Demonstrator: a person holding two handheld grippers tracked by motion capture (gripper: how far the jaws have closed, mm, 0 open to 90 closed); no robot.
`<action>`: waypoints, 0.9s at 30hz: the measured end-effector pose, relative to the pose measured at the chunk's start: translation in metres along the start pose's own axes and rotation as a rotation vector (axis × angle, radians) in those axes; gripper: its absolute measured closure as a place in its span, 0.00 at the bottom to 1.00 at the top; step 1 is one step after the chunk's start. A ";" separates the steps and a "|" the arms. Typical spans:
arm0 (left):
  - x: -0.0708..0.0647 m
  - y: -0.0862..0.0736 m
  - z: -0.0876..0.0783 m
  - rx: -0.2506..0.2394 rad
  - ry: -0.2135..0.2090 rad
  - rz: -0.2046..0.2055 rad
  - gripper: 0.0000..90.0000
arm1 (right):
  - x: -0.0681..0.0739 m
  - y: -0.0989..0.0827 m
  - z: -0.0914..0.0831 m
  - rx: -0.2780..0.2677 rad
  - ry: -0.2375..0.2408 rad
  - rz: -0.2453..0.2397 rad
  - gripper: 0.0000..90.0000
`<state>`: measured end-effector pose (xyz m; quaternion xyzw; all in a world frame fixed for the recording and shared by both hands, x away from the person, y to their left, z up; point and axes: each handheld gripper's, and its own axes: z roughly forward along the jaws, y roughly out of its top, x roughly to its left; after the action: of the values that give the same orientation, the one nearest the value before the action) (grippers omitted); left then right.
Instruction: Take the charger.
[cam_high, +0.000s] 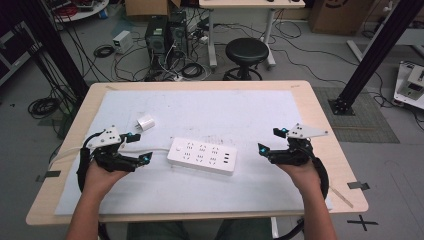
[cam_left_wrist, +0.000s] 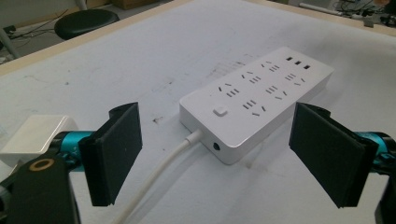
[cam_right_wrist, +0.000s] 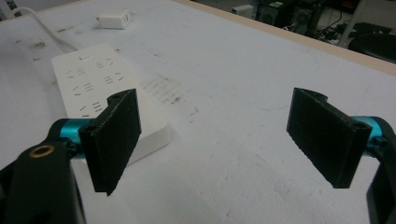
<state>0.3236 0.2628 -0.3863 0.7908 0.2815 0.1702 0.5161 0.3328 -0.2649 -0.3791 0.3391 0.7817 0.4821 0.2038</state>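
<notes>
A white power strip (cam_high: 202, 156) lies on the surface (cam_high: 210, 107) between the left gripper (cam_high: 136, 147) and right gripper (cam_high: 267, 141), both spread wide, empty. Its markings are too small to read. A white charger (cam_high: 146, 122) sits just beyond the left gripper.

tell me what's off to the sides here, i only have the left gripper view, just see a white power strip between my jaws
Observer: In the high view the right gripper sits on the far side of the power strip, jaws open and empty.
Operator: anything else on the mat
Observer: A small white charger lies beyond the left gripper, apart from the strip.
Operator: does the strip have free ports on its far end
Observer: Yes, the high view shows small ports at the end nearer the right gripper, nothing plugged in.
</notes>
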 end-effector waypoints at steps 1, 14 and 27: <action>0.001 0.001 0.000 0.003 0.006 0.008 0.19 | 0.001 0.001 -0.001 -0.004 0.002 0.000 0.20; 0.047 0.028 0.010 0.041 0.101 0.033 0.19 | 0.009 0.000 -0.005 -0.001 0.000 -0.009 0.20; 0.106 0.035 0.040 0.114 0.140 -0.006 0.19 | 0.012 0.000 -0.003 0.024 -0.001 -0.002 0.20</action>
<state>0.4385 0.2890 -0.3733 0.8043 0.3285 0.2073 0.4497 0.3226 -0.2579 -0.3780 0.3410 0.7875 0.4725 0.2006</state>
